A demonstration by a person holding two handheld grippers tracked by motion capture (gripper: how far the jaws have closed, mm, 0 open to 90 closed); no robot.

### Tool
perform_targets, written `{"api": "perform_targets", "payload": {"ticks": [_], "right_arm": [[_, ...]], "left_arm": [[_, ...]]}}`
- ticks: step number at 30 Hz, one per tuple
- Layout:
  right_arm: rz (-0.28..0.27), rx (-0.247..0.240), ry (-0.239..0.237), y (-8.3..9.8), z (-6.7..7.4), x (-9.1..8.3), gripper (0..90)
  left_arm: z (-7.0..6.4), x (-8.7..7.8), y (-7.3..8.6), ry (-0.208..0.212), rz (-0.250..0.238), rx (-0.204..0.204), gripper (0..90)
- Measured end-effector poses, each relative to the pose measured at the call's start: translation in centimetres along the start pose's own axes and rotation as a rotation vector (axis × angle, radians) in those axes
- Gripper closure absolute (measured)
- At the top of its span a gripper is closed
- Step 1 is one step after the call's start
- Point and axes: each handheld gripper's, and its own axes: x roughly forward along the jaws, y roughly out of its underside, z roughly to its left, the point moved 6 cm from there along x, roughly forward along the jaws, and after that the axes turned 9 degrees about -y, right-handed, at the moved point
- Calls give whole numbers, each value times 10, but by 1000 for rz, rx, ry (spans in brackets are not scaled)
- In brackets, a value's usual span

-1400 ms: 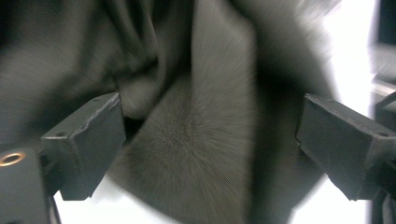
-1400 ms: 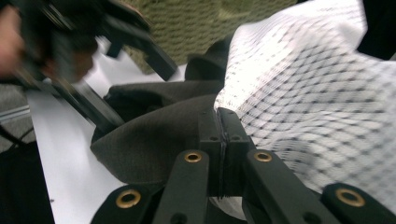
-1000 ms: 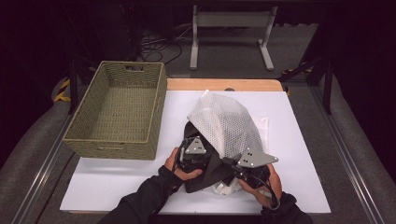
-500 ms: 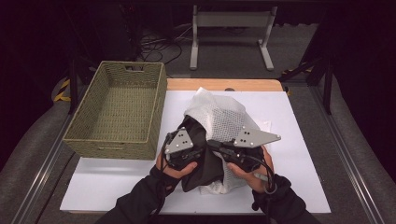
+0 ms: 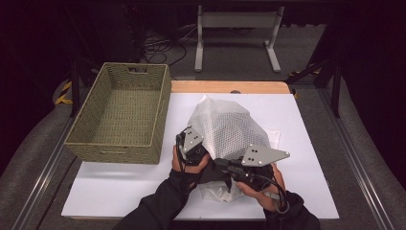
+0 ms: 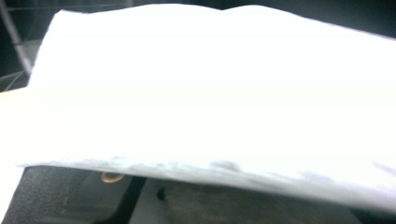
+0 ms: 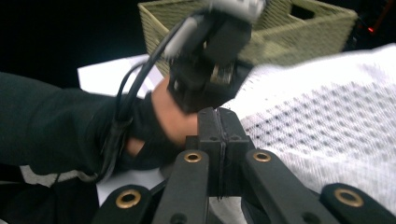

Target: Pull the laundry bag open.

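One white mesh bag (image 5: 222, 127) lies on the white table (image 5: 119, 184), humped up near the middle and reaching toward the near edge, where a black cloth-like part (image 5: 213, 172) and a bit of white fabric (image 5: 218, 194) show beneath it between the person's hands. Its long axis runs roughly from the far edge of the table toward the near edge, its higher, peaked end pointing to the far edge. One olive woven basket (image 5: 122, 115) stands at the far left part of the table, overhanging the left edge, with nothing seen inside it; its long side runs from near to far, and the bag sits just beside its right wall.

Two grippers are in play. The left gripper (image 5: 191, 146) is held at the bag's near left side, between bag and basket; in the left gripper view a bright white sheet (image 6: 210, 93) covers almost everything, so whether it is parted or closed cannot be told. The right gripper (image 7: 218, 135) sits at the bag's near right side, its grey plate (image 5: 263, 154) on top, and it points toward the left hand (image 7: 173, 114). In the right gripper view its two black jaws are pressed together, and whether any of the bag is pinched between them cannot be told.
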Motion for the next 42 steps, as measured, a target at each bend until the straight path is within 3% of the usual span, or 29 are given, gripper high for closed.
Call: {"api": "perform_targets", "payload": {"ticks": [2, 4, 5, 6, 7, 9, 13, 15, 16, 17, 20, 21, 24, 27, 31, 32, 33, 34, 35, 36, 38, 40, 42], "right_arm": [[20, 8, 11, 11, -2, -1, 900], [57, -5, 25, 24, -3, 0, 900], [71, -13, 35, 30, -3, -1, 900], [86, -15, 50, 37, -4, -2, 900], [85, -6, 51, 41, -5, -3, 900], [96, 1, 64, 48, -7, -6, 900], [95, 3, 72, 50, -5, -13, 900], [105, -6, 71, 52, -2, -14, 900], [112, -13, 74, 53, 0, -14, 900], [112, -13, 74, 53, 0, -14, 900], [138, -21, 68, 60, 7, -13, 900], [147, -19, 67, 63, 9, -13, 900], [181, -19, 64, 72, 11, -11, 900], [220, -5, 66, 85, 10, -12, 899], [283, 9, 85, 104, 6, -9, 899], [300, 9, 101, 109, 4, -8, 899], [309, 7, 111, 112, 2, -7, 899], [309, 7, 111, 112, 2, -7, 899], [336, -2, 132, 118, -1, -5, 899], [346, -6, 140, 121, -3, -4, 899], [353, 1, 142, 124, -7, -2, 899], [367, -4, 151, 125, -12, -1, 899], [366, 0, 153, 126, -15, 0, 899]], "left_arm": [[-4, 3, 4, 45, 6, 0, 857], [-9, 1, 6, 158, 27, 23, 835], [-9, -2, 7, 182, 51, 85, 815], [-11, -6, 8, 227, 79, 94, 788], [-9, -12, 9, 267, 91, 137, 757], [-6, -23, 12, 330, 148, 181, 676], [4, -53, 14, 407, 200, 261, 442], [14, -67, 14, 392, 191, 273, 349], [19, -72, 13, 418, 190, 241, 335], [19, -72, 13, 418, 190, 241, 317], [42, -81, 7, 362, 156, 195, 284], [45, -79, 7, 331, 168, 207, 285], [43, -66, 14, 321, 215, 214, 268], [35, -47, 26, 324, 286, 251, 221], [26, -23, 36, 371, 354, 234, 233], [23, -19, 37, 388, 360, 235, 290], [20, -14, 41, 387, 380, 290, 372], [20, -14, 41, 387, 380, 290, 599], [18, -14, 41, 395, 381, 291, 599], [19, -14, 40, 398, 381, 295, 701], [19, -19, 39, 384, 380, 325, 785], [18, -27, 38, 364, 373, 349, 801], [18, -32, 38, 352, 367, 341, 804]]}}
